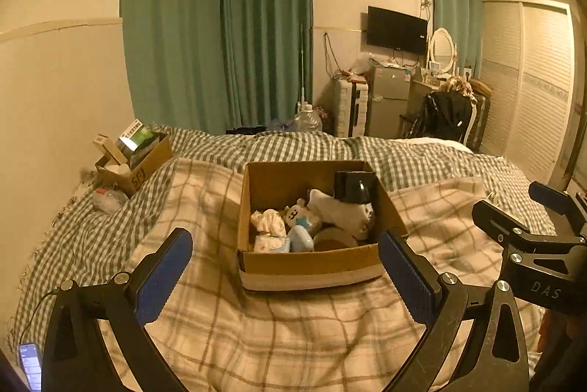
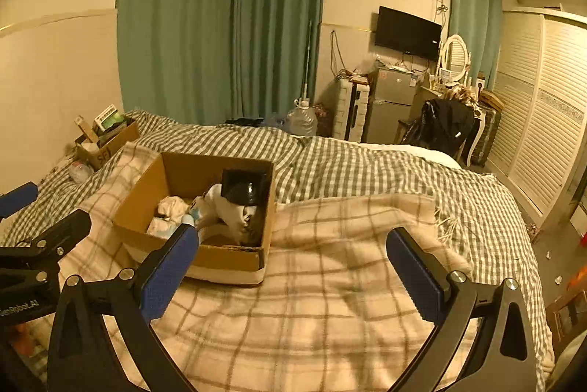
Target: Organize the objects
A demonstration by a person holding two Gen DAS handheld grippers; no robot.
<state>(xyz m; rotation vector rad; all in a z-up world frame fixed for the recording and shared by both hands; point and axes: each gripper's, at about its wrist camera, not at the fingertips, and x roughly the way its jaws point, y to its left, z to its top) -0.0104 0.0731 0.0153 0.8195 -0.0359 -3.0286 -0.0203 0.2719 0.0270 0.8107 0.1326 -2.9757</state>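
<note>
The left gripper (image 1: 284, 276) and the right gripper (image 2: 291, 272) both hover with fingers spread wide and nothing between them, above the plaid blanket (image 1: 256, 337), just near of the open cardboard box (image 1: 312, 261) that sits mid-bed holding a black cube-shaped item (image 1: 355, 186), a white plush (image 1: 341, 210) and crumpled tissue (image 1: 268, 221). Judging by this, the next pick should come straight down over one item, clear of the walls. The box's long axis seems to run near-to-far, open side up.
</note>
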